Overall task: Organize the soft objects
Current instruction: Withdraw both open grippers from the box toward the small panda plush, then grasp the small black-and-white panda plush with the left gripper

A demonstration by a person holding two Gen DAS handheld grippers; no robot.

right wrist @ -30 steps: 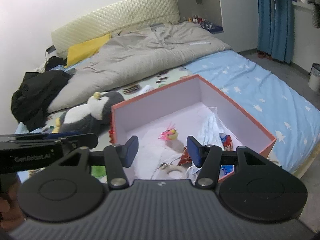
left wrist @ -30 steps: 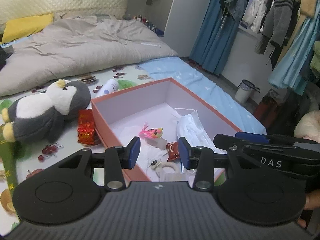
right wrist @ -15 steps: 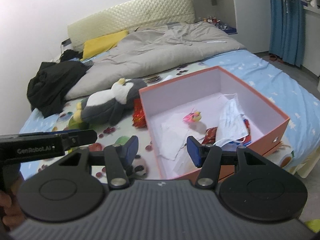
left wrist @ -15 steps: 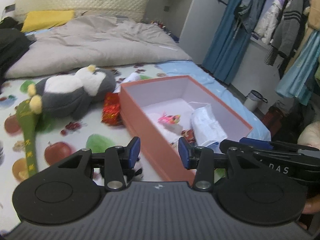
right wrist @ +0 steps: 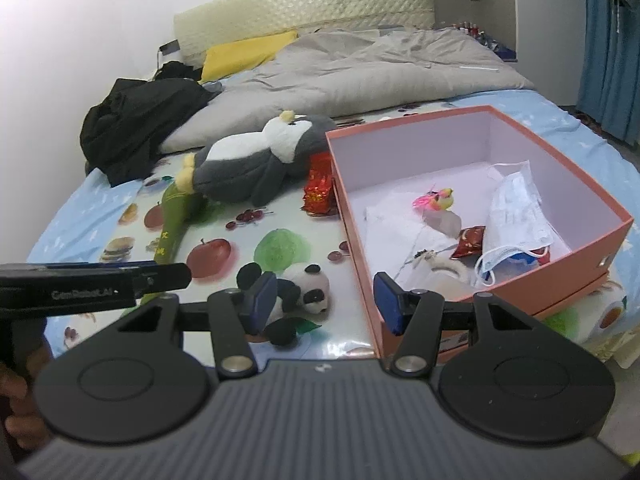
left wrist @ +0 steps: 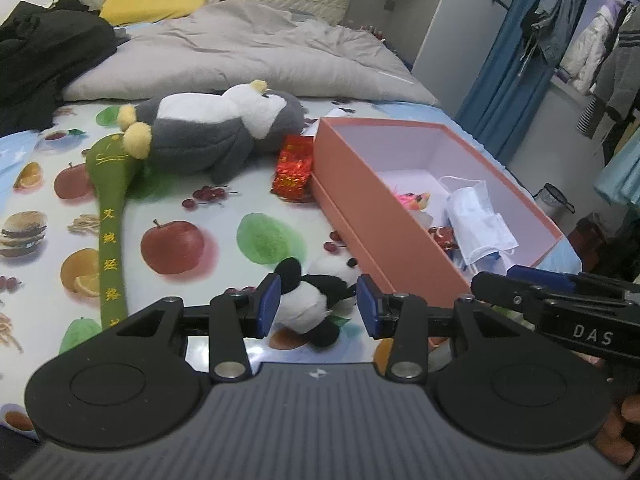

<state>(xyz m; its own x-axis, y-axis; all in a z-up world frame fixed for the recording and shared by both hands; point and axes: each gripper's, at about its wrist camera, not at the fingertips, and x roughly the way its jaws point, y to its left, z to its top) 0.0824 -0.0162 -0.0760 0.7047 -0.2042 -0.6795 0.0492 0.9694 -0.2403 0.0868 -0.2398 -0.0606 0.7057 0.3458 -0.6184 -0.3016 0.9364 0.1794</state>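
A small panda plush (left wrist: pixel 316 296) lies on the fruit-print sheet beside the orange box (left wrist: pixel 380 216); it also shows in the right wrist view (right wrist: pixel 298 292). My left gripper (left wrist: pixel 316 306) is open, its jaws either side of the panda, not closed on it. My right gripper (right wrist: pixel 324 300) is open and empty over the box's near corner (right wrist: pixel 380 320). A grey penguin plush (left wrist: pixel 216 128) and a green embroidered plush stick (left wrist: pixel 110 208) lie further back. The box holds a face mask (right wrist: pixel 516 216), a pink toy (right wrist: pixel 438 200) and small packets.
A red foil packet (left wrist: pixel 294 168) lies against the box's far left side. A grey duvet (left wrist: pixel 248 56), a yellow pillow (right wrist: pixel 244 52) and black clothes (right wrist: pixel 136 120) lie at the back. Hanging clothes and a blue curtain (left wrist: pixel 504 80) stand to the right.
Both grippers have swung left, away from over the box. The panda plush has come into view and now sits between my left gripper's open jaws.
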